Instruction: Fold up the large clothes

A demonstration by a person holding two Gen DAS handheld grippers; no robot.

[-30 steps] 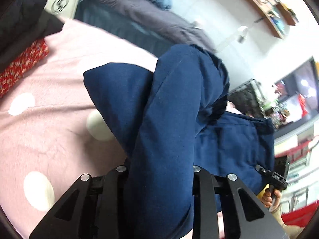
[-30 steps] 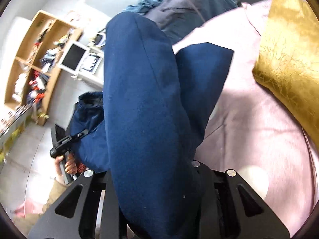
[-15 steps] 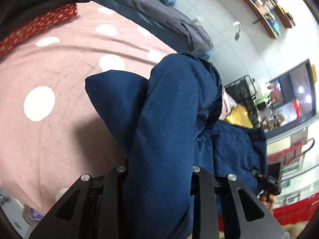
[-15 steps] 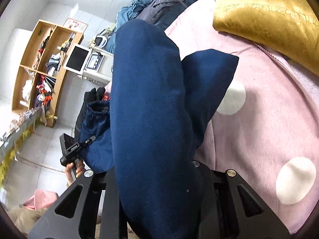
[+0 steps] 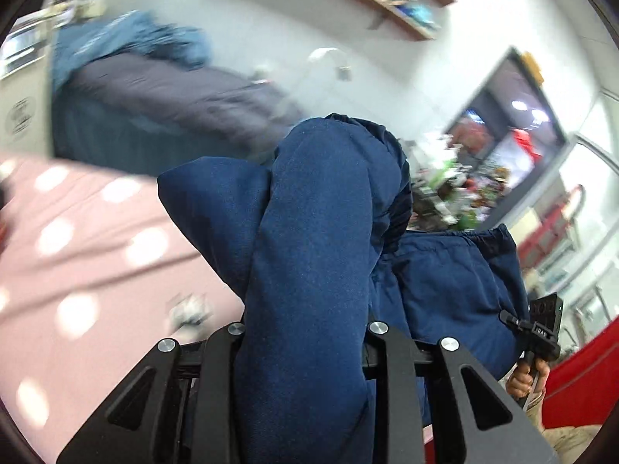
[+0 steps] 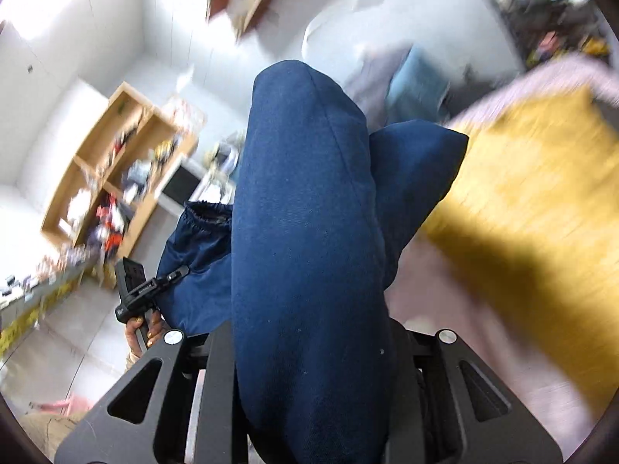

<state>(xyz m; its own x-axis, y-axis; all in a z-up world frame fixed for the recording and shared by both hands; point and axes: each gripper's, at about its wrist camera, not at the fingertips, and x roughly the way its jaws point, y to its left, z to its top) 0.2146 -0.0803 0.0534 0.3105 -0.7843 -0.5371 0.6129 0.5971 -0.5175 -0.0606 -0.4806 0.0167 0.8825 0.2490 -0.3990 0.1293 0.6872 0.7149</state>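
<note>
A large navy blue garment (image 5: pixel 309 263) hangs between both grippers above the pink polka-dot bed (image 5: pixel 77 255). My left gripper (image 5: pixel 305 348) is shut on a thick fold of it; the cloth bulges up between the fingers and hides the tips. My right gripper (image 6: pixel 309 352) is shut on another fold of the same garment (image 6: pixel 305 239). Each view shows the other gripper at the garment's far end: the right one in the left wrist view (image 5: pixel 537 332), the left one in the right wrist view (image 6: pixel 135 290). An elastic hem (image 5: pixel 390 154) shows at the top.
A gold cushion (image 6: pixel 534 201) lies on the bed at the right. Dark and blue bedding (image 5: pixel 162 89) is piled behind the bed. Wooden shelves (image 6: pixel 112 162) and a wall screen (image 5: pixel 506 127) stand further off. The background is motion-blurred.
Both grippers have swung upward with the garment held; the views tilted from the bed toward the walls and shelves. The grip on the cloth is unchanged.
</note>
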